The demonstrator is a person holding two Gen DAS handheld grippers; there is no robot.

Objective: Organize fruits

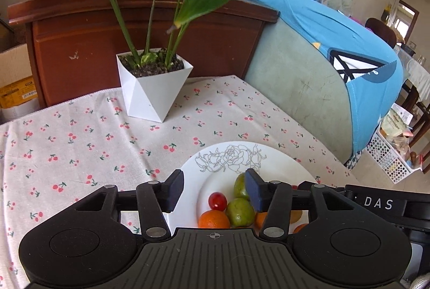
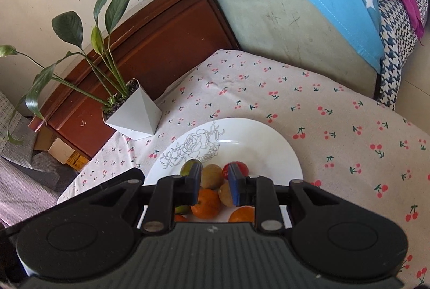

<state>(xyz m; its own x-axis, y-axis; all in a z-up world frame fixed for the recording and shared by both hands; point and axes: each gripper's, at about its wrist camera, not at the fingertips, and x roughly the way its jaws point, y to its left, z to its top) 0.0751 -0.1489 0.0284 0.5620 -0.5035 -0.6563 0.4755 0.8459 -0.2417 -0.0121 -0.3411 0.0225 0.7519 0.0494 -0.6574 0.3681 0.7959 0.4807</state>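
Note:
A white plate (image 1: 282, 162) with a rose outline sits on the cherry-print tablecloth (image 1: 80, 141) and holds several fruits. My left gripper (image 1: 215, 189) hovers open over them, above a cherry tomato (image 1: 217, 201), a green fruit (image 1: 240, 212) and an orange (image 1: 213, 219), with its pads touching none. My right gripper (image 2: 215, 181) is over the same plate (image 2: 268, 144) with its jaws narrowly apart. In that gap shows a kiwi (image 2: 211, 176), with a second kiwi (image 2: 225, 196) and an orange (image 2: 205, 203) below and a red tomato (image 2: 240, 168) behind the right finger. No pad visibly presses on fruit.
A white angular pot with a leafy plant (image 1: 150, 90) stands on the cloth behind the plate. A brown wooden cabinet (image 1: 134, 28) lies beyond the plant. A grey-green sofa arm under blue cloth (image 1: 322, 60) borders the table's right. A perforated white basket (image 1: 389, 157) sits on the floor.

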